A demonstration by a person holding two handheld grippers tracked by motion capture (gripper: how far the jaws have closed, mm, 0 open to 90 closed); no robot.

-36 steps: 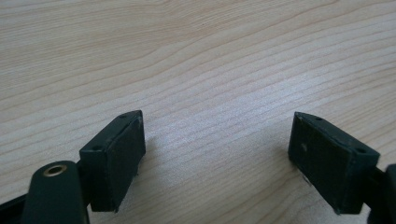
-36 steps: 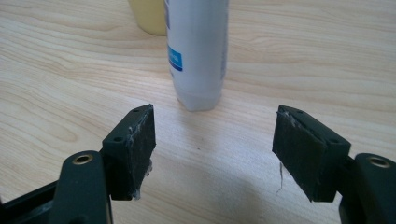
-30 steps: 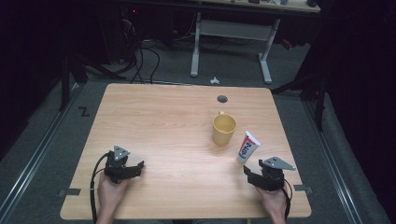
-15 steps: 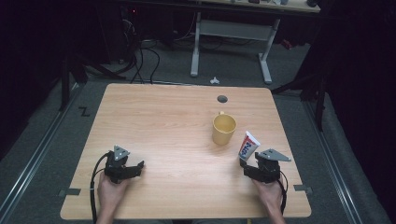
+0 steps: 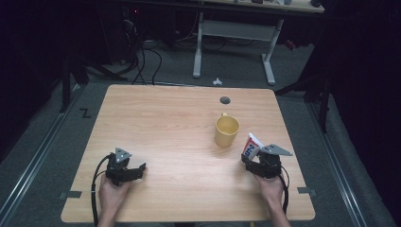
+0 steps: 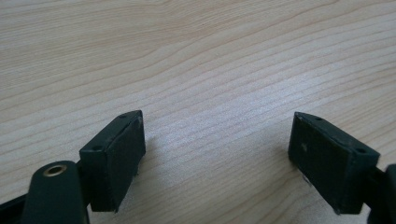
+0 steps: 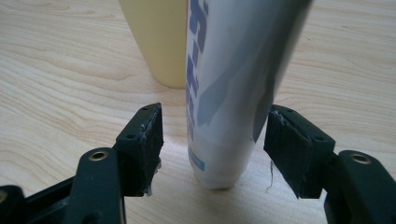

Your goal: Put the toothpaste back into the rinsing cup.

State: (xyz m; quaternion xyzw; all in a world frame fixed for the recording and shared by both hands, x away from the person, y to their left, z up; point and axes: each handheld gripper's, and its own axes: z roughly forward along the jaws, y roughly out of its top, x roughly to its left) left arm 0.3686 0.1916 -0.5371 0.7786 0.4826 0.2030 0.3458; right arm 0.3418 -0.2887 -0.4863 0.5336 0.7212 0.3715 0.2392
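The left claw [image 5: 124,170] sits low over the near left part of the worktop [image 5: 170,127], held by the left hand [image 5: 111,194], its jaws spread wide with bare wood between them. The right claw [image 5: 259,163] sits at the near right, gripped by the right hand [image 5: 270,187]; its jaws gape too, one on each side of an upright tube [image 7: 229,93], neither pad touching it.
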